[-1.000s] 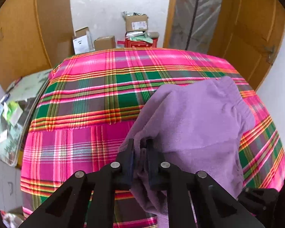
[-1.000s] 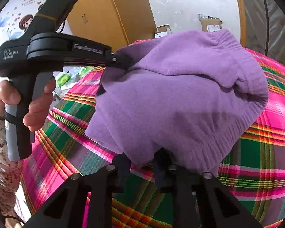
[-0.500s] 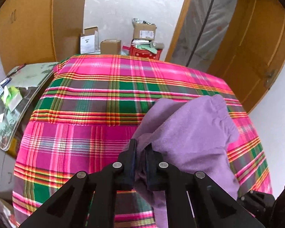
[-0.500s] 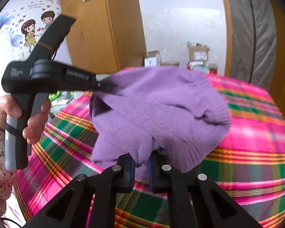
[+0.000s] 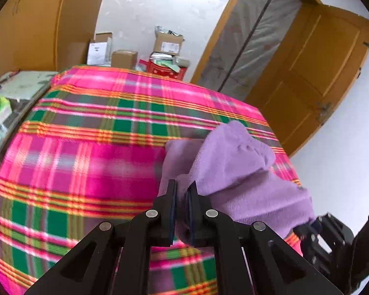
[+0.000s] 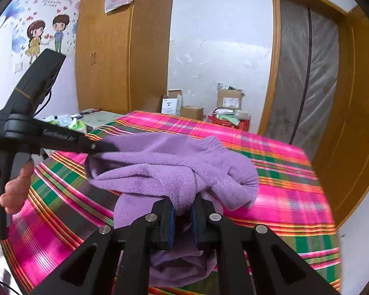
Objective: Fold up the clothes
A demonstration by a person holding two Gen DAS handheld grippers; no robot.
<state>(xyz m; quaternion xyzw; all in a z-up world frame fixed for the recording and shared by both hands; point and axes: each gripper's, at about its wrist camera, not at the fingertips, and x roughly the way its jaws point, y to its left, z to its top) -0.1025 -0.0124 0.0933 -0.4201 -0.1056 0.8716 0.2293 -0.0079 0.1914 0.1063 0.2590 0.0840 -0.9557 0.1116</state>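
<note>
A purple fleece garment [image 5: 236, 164] hangs bunched between my two grippers above the pink and green plaid bed cover [image 5: 91, 152]. My left gripper [image 5: 182, 191] is shut on one edge of the garment. My right gripper [image 6: 183, 204] is shut on another edge of the garment [image 6: 174, 169], and folds sag below it. In the right wrist view the left gripper [image 6: 105, 146] comes in from the left, held by a hand [image 6: 14, 189]. In the left wrist view the right gripper [image 5: 305, 228] shows at the lower right.
Cardboard boxes [image 5: 168, 44] and a red crate [image 5: 164, 70] stand on the floor beyond the bed. A wooden wardrobe [image 6: 120, 46] is at the back left, a wooden door [image 5: 317, 73] at the right. A cluttered side table [image 5: 14, 91] is left of the bed.
Both grippers have lifted and pulled back with the garment. It has gathered from a spread sheet into a bunched band between them, and more of the bed cover shows.
</note>
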